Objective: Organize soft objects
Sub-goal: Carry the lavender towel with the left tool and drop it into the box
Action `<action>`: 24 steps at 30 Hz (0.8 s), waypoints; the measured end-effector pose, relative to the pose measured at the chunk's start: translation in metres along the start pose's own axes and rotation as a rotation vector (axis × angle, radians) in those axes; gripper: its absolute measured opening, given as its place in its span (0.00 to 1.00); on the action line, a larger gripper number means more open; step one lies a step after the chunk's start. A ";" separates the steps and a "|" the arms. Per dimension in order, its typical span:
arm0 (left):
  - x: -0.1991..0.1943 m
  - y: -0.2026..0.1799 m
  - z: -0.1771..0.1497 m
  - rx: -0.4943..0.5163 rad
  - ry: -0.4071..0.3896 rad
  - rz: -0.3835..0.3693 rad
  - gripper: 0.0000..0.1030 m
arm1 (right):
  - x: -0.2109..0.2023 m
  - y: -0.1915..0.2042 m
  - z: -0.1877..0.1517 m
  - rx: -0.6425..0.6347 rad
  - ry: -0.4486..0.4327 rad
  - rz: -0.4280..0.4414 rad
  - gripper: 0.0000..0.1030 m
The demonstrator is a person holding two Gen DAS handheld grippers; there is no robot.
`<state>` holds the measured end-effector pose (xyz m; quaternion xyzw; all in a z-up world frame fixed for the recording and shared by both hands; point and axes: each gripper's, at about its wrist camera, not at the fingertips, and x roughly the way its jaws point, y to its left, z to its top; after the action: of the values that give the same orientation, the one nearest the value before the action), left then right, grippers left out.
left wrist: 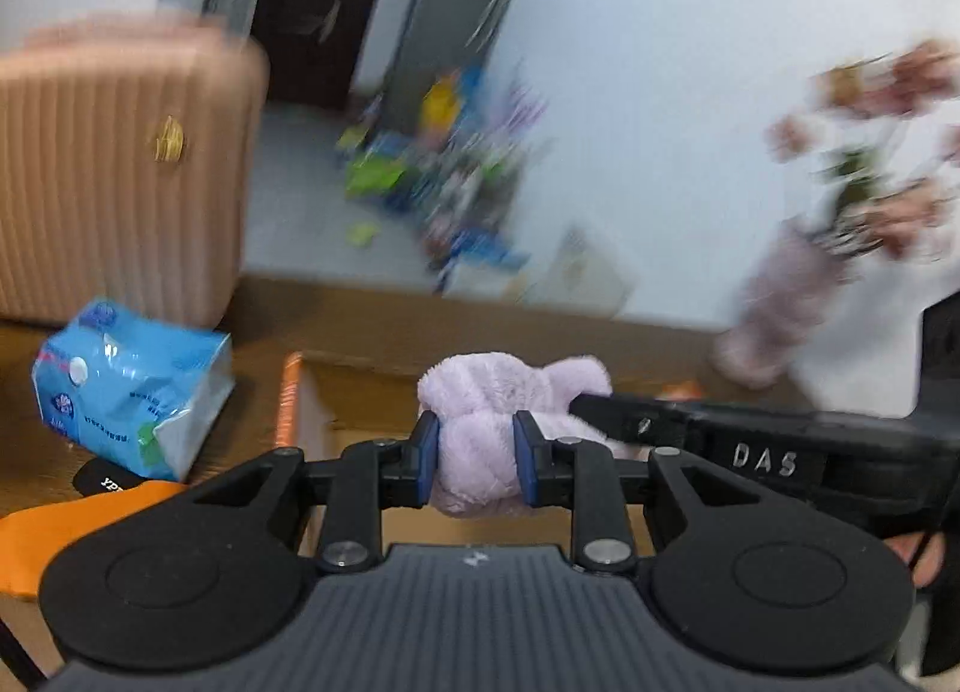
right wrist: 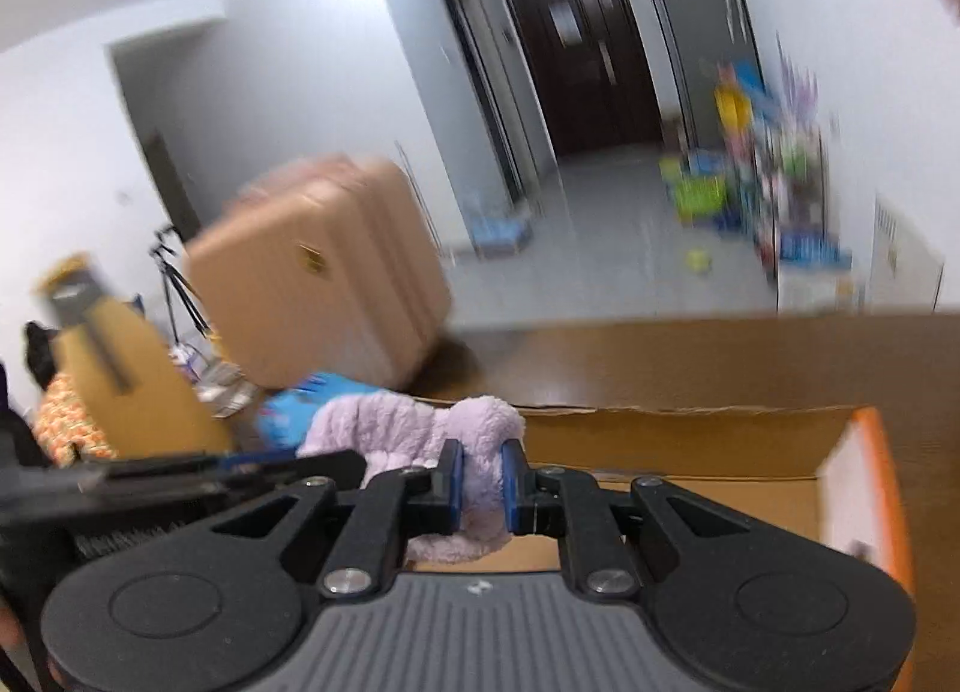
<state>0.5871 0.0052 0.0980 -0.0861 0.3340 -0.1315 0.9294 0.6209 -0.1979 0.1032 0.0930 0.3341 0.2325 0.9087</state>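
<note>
A lilac plush cloth [left wrist: 480,422] is held between both grippers above an open cardboard box [left wrist: 360,392]. My left gripper [left wrist: 474,452] is shut on one end of it. My right gripper [right wrist: 483,482] is shut on the other end [right wrist: 420,428], and its black body reaches in from the right in the left wrist view [left wrist: 750,452]. The box with its orange-taped edge [right wrist: 870,482] lies below on a wooden table [right wrist: 720,362].
A blue tissue pack [left wrist: 132,386] lies left of the box. A pink ribbed suitcase [left wrist: 120,182] stands behind it. An orange item [left wrist: 60,530] sits at the near left. A vase of flowers [left wrist: 840,212] stands at the right. Colourful clutter covers the far floor.
</note>
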 end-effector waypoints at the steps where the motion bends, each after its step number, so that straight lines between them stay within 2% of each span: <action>1: 0.019 0.008 0.005 -0.011 0.023 0.033 0.25 | 0.025 -0.004 0.007 0.014 0.041 -0.015 0.12; 4: 0.069 0.023 0.012 0.013 0.102 0.122 0.26 | 0.087 -0.010 0.015 0.041 0.118 -0.054 0.12; 6: 0.085 0.022 0.009 0.060 0.124 0.176 0.27 | 0.110 -0.011 0.014 0.032 0.144 -0.081 0.13; 11: 0.086 0.019 0.012 0.120 0.113 0.180 0.35 | 0.133 -0.017 0.001 0.036 0.207 -0.120 0.20; 13: 0.079 0.018 0.013 0.131 0.095 0.186 0.44 | 0.130 -0.019 -0.002 0.047 0.208 -0.112 0.23; 17: 0.056 0.013 0.018 0.123 0.084 0.208 0.44 | 0.096 -0.023 0.007 0.059 0.168 -0.115 0.26; 19: 0.035 0.008 0.024 0.125 0.062 0.218 0.48 | 0.069 -0.025 0.015 0.049 0.138 -0.120 0.27; 23: -0.025 -0.009 0.034 0.154 -0.006 0.228 0.53 | -0.003 -0.023 0.031 0.021 0.060 -0.144 0.40; 24: -0.043 -0.015 0.035 0.157 -0.023 0.230 0.58 | -0.025 -0.023 0.033 0.016 0.037 -0.154 0.42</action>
<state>0.5745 0.0069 0.1538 0.0243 0.3195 -0.0490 0.9460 0.6338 -0.2306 0.1345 0.0700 0.3590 0.1609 0.9167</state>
